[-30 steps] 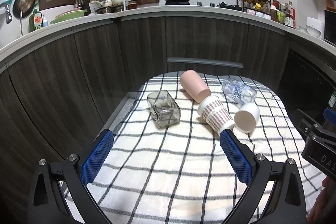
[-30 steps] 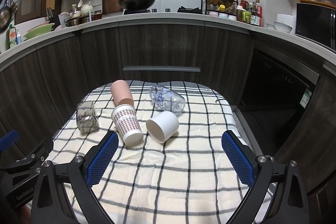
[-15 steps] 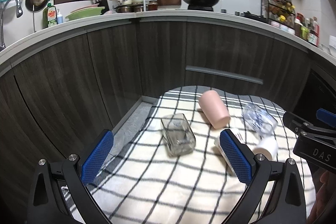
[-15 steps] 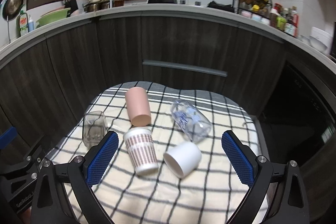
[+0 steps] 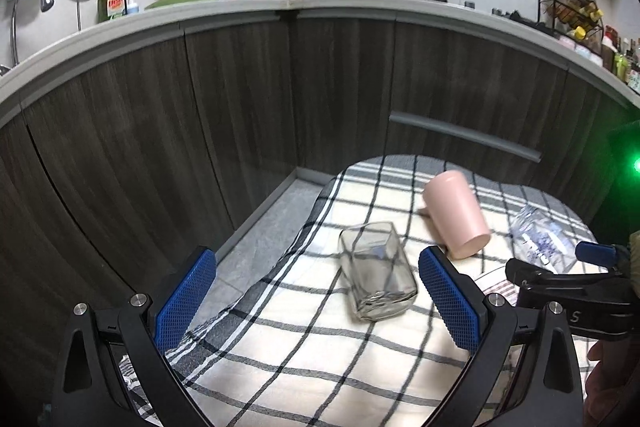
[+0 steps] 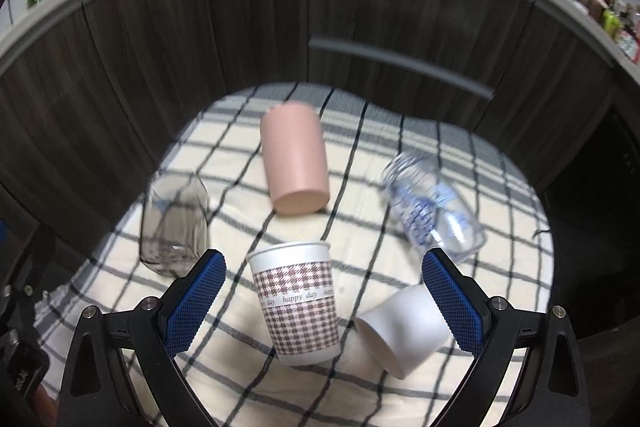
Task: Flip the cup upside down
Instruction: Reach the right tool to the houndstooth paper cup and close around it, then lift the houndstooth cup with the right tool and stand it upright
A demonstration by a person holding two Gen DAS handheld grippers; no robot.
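1. Left tool (image 5: 316,291): jaws spread wide, nothing between them, hovering over the left part of the checked cloth (image 5: 304,359).
2. Right tool (image 6: 322,297): jaws spread wide, empty, hovering above the near part of the cloth (image 6: 224,379).
3. Houndstooth paper cup (image 6: 298,303) lies on its side between the right tool's blue pads (image 6: 196,301) in that view, not touched by either pad; "happy day" band around it.
4. White cup (image 6: 402,331) lies on its side just right of the paper cup, near or touching it; the right pad overlaps it in view.
5. Pink cup (image 6: 296,159) lies on its side farther back, flat closed end toward the right wrist camera; also seen in the left wrist view (image 5: 456,213).
6. Square clear glass (image 5: 376,275) lies on its side between the left tool's pads in view, apart from both; at far left in the right wrist view (image 6: 174,227).
7. Clear plastic jar with blue print (image 6: 434,207) lies on its side at right, well apart from the pink cup.
8. Table under the cloth stands against dark wood cabinets (image 5: 200,131).
9. Right tool's body (image 5: 576,295) shows at the right edge of the left wrist view.
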